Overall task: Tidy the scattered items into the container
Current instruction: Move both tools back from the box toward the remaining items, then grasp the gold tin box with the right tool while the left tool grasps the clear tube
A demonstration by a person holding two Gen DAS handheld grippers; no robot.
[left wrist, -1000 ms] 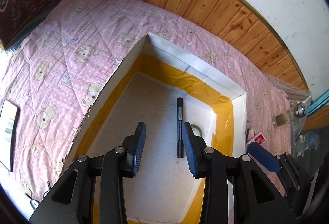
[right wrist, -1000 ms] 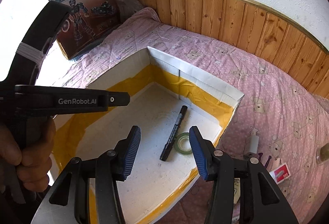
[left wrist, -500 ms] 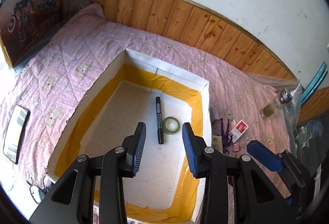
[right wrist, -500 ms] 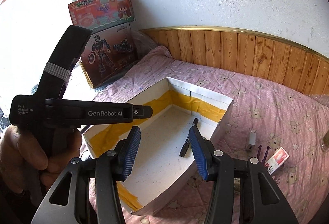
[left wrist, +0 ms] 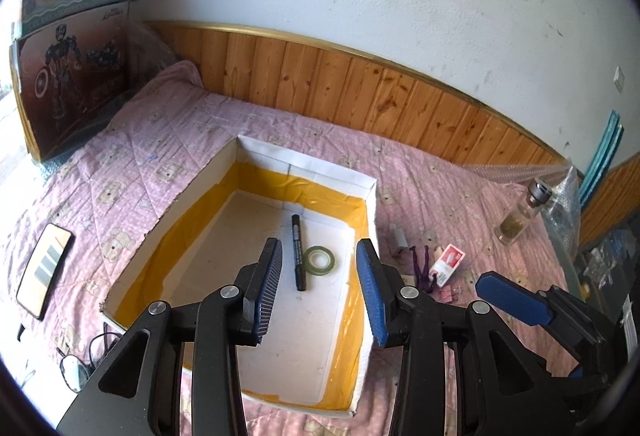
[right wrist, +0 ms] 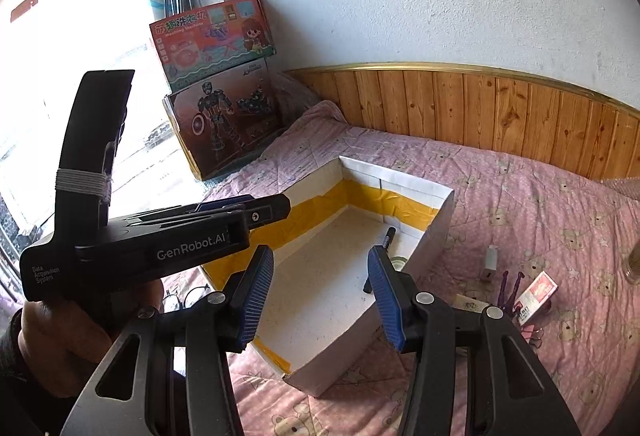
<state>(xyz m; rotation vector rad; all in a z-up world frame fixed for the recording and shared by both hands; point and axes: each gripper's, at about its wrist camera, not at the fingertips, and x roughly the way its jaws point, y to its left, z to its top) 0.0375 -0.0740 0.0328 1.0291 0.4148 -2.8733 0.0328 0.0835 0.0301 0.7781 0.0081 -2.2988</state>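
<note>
Two grippers hang above the near end of the white box (left wrist: 372, 192), both tilted down toward it. The left gripper (left wrist: 320, 288) has its blue fingers apart and still spreading, with nothing between them. The right gripper (right wrist: 320, 292) also holds its fingers apart and carries nothing.

Inside the box, on the white floor with yellow tape along the walls, lie a black marker (left wrist: 298, 252) and, just beside it on the right, a small roll of green tape (left wrist: 319, 259).

Outside the box, near its right wall on the pink quilt (left wrist: 132, 172), several items are scattered: a white charger plug (right wrist: 490, 262), a purple hair clip (left wrist: 422, 268), a red and white small packet (left wrist: 447, 263) and pink binder clips (left wrist: 446, 294). Farther right stands a glass bottle (left wrist: 520, 214). On the left side of the quilt lies a phone (left wrist: 44, 282). Two toy boxes (right wrist: 220, 88) stand stacked in the far corner.
</note>
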